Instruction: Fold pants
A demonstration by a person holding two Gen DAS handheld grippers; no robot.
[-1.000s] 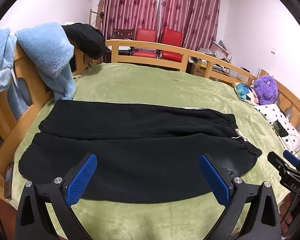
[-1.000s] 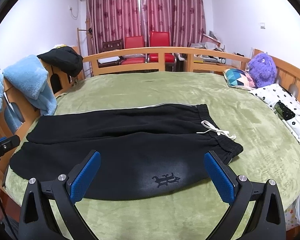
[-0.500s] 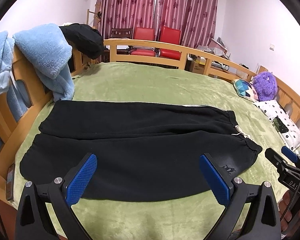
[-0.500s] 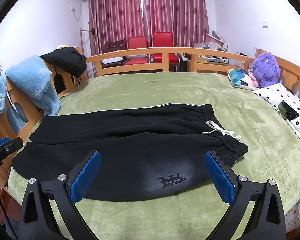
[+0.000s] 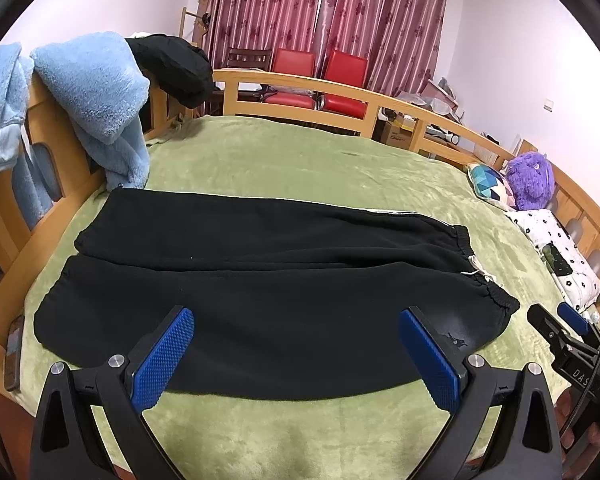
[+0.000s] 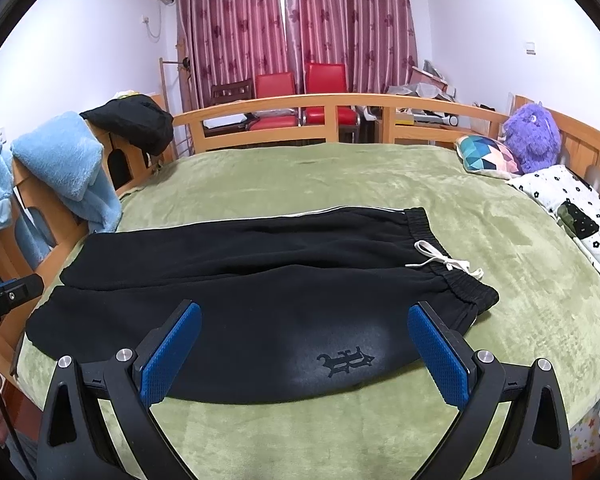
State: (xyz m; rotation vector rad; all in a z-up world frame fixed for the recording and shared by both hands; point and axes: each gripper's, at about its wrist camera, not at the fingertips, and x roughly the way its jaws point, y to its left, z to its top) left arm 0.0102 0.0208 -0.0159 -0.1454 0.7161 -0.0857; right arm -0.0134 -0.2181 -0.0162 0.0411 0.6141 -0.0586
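Note:
Black pants lie flat on the green bed, legs side by side pointing left, waistband with a white drawstring at the right. A dark logo marks the near leg. My left gripper is open and empty, hovering above the near edge of the pants. My right gripper is open and empty, above the near leg close to the logo. The right gripper's tip also shows at the right edge of the left wrist view.
The bed's wooden rail rings the green blanket. Blue fleece and a black garment hang on the left rail. A patterned cushion, purple plush toy and dotted pillow lie at the right.
Both grippers have drifted slightly, so the pants sit a little lower and farther in view. Both stay open and empty; the pants have not moved.

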